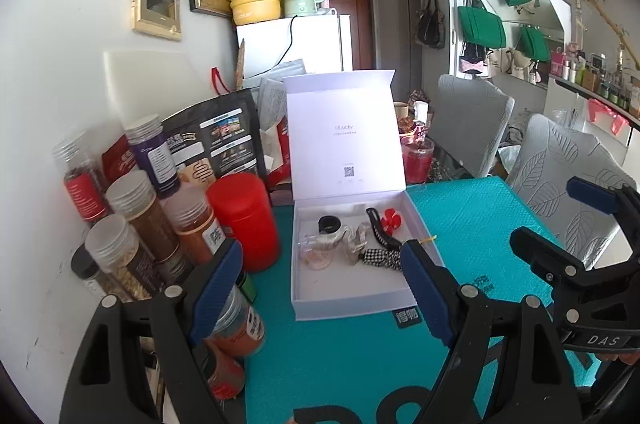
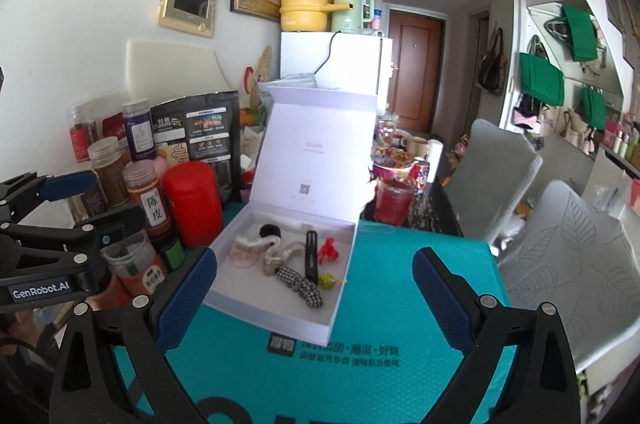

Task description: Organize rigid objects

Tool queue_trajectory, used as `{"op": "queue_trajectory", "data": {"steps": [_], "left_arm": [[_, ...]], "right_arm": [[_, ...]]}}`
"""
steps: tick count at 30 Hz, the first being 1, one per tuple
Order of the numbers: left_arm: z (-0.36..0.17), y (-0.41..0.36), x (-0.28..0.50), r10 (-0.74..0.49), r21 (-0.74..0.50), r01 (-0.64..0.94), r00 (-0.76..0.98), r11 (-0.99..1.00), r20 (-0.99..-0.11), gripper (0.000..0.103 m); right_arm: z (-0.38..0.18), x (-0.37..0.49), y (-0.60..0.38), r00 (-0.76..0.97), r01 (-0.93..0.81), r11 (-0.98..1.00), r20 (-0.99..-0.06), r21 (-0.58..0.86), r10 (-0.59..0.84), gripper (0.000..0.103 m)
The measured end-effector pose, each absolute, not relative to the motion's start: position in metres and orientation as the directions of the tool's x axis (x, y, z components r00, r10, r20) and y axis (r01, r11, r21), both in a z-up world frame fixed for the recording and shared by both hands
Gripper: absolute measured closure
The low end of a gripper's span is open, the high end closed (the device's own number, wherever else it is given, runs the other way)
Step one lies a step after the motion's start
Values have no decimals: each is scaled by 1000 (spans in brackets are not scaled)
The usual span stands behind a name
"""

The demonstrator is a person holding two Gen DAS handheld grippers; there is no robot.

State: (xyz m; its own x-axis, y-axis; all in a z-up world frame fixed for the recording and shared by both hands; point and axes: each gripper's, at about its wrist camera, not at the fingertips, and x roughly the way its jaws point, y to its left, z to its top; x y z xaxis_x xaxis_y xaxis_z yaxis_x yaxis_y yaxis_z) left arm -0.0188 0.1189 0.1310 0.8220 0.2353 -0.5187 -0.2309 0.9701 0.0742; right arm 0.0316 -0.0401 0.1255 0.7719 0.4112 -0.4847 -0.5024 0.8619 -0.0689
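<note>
Seemingly the sorting is nearly done: hair clips (image 2: 312,256) and small accessories lie inside the open white box (image 2: 256,300) on the teal tabletop (image 2: 400,304). Left tool (image 1: 324,288) and right tool (image 2: 316,300) hover spread and empty; closing the lid (image 2: 316,144) probably remains.

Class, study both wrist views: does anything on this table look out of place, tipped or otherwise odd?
Yes. Among the upright spice jars on the left, one orange-filled jar leans over by the teal mat's edge, behind the left gripper. Inside the white box, the hair accessories lie together; nothing looks spilled.
</note>
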Motion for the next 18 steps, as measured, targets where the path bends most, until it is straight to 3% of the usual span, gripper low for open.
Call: {"op": "queue_trajectory", "data": {"steps": [18], "left_arm": [[71,112,-52,204,46,-220,781,974,-590,21]], "right_arm": [[71,-12,-49,789,-405,912,-528,-60,315,2]]}}
